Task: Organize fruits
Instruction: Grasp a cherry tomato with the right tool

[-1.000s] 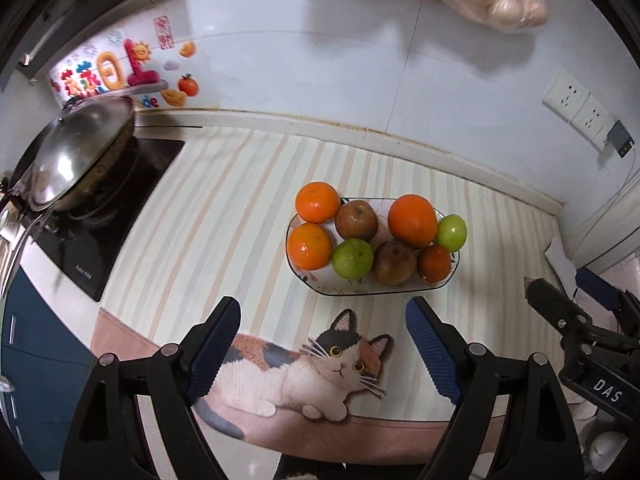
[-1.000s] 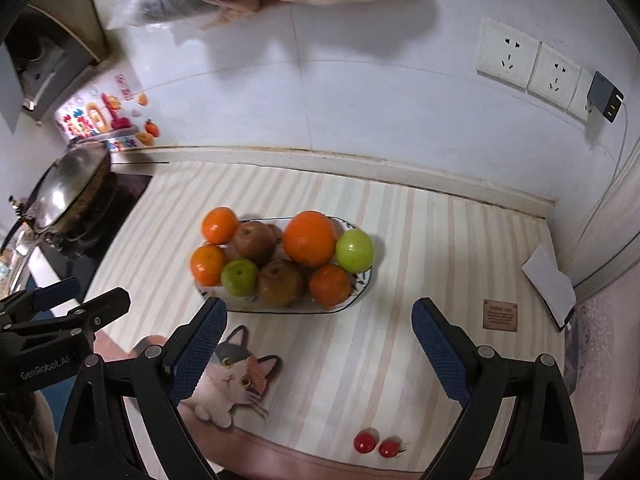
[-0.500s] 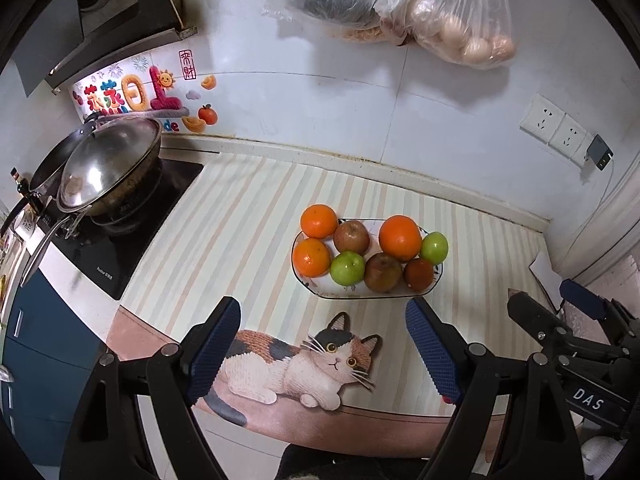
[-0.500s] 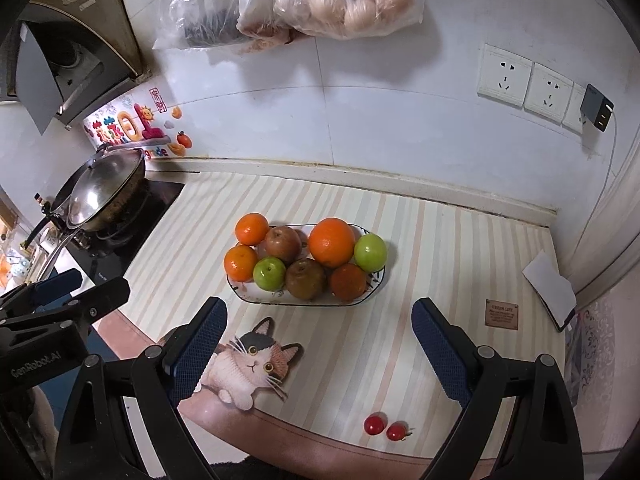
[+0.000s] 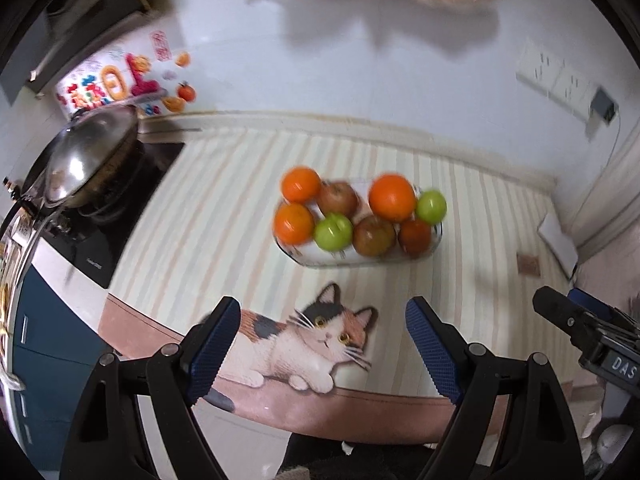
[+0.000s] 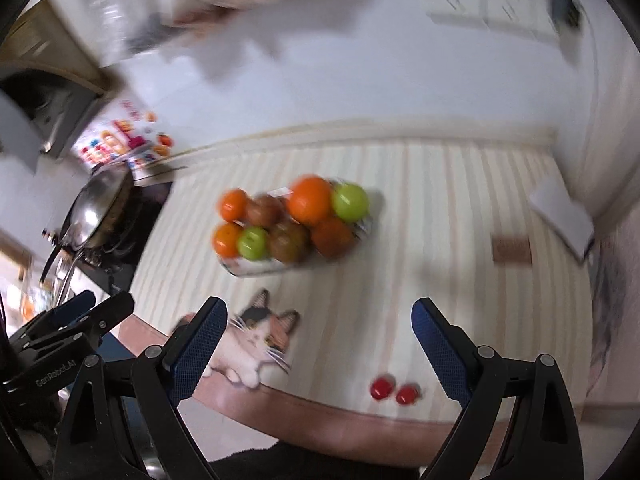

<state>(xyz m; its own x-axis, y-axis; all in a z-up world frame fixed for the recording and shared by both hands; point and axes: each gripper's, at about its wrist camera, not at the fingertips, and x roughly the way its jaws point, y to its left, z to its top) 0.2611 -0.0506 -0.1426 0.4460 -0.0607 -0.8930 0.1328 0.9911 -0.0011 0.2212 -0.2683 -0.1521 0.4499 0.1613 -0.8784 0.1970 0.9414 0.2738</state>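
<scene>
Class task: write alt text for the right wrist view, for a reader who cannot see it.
A motion-blurred fisheye view over a striped counter: a fruit dish piled with oranges and green and brownish fruit sits ahead of the open, empty right hand-held gripper. Two small red fruits lie near the counter's front edge, and the left hand-held gripper shows at lower left.

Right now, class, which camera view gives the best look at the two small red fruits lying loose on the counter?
The right wrist view: the two small red fruits lie near the counter's front edge, in front of the open right claw, though slightly blurred. The left wrist view does not show them at all.
</scene>
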